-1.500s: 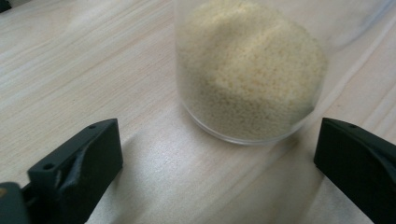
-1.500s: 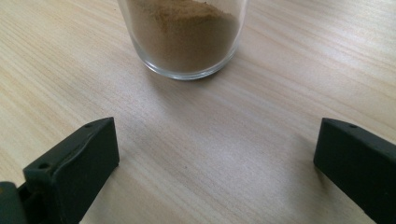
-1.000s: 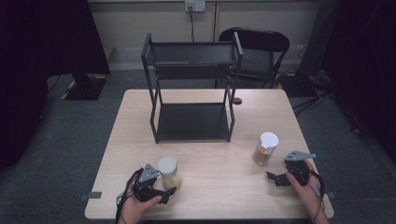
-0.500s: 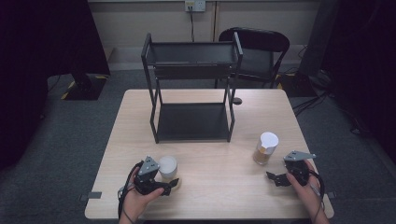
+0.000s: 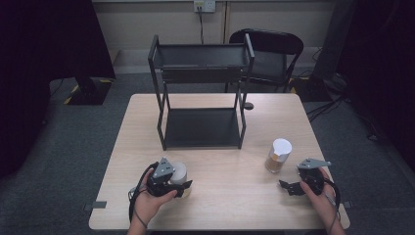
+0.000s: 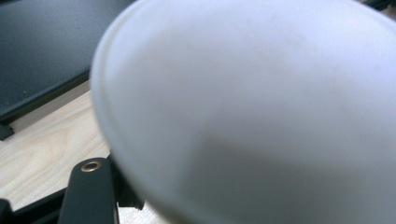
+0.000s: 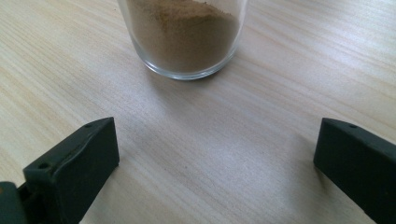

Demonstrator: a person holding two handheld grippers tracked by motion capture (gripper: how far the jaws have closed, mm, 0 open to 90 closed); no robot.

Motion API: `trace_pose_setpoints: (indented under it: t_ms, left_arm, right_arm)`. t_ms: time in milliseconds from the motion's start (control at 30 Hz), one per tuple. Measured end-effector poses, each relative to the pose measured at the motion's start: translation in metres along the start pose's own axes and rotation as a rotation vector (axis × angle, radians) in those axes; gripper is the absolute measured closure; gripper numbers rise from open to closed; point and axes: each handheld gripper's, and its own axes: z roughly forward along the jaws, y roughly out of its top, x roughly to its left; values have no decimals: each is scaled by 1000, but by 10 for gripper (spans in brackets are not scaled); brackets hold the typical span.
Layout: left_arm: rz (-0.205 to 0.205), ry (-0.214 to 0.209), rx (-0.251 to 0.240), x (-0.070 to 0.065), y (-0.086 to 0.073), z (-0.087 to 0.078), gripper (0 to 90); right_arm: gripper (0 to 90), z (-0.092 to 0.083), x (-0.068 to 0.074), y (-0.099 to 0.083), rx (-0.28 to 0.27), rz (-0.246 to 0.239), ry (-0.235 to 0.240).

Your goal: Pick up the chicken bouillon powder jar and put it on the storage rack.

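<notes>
A white-lidded jar [image 5: 179,171] is at the table's front left, and my left gripper [image 5: 180,183] is shut on it; the jaws have just been closing with the jar between them. In the left gripper view the jar's white lid [image 6: 261,107] looms blurred and close over one black finger [image 6: 88,191]. A second white-lidded glass jar [image 5: 279,155] holding brown powder [image 7: 184,37] stands upright at the front right. My right gripper [image 5: 289,187] rests just short of it, open [image 7: 215,154], with bare wood between its jaws.
A black two-tier metal rack [image 5: 200,93] stands at the back middle of the wooden table [image 5: 225,205]. A dark chair [image 5: 269,54] sits behind the table. Grey carpet surrounds it.
My left gripper has closed around the white-lidded jar and risen slightly with it. The right gripper and its jar have not moved.
</notes>
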Motion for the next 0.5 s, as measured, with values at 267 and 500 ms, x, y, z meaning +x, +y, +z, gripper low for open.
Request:
trace_pose_setpoints:
  t_ms: [267, 500]
  left_arm:
    - [-7, -4, -1, 7, 9, 0, 347]
    - [-19, -14, -7, 17, 22, 2, 351]
  right_arm:
    - [0, 0, 0, 0, 0, 0, 0]
    - [0, 0, 0, 0, 0, 0, 0]
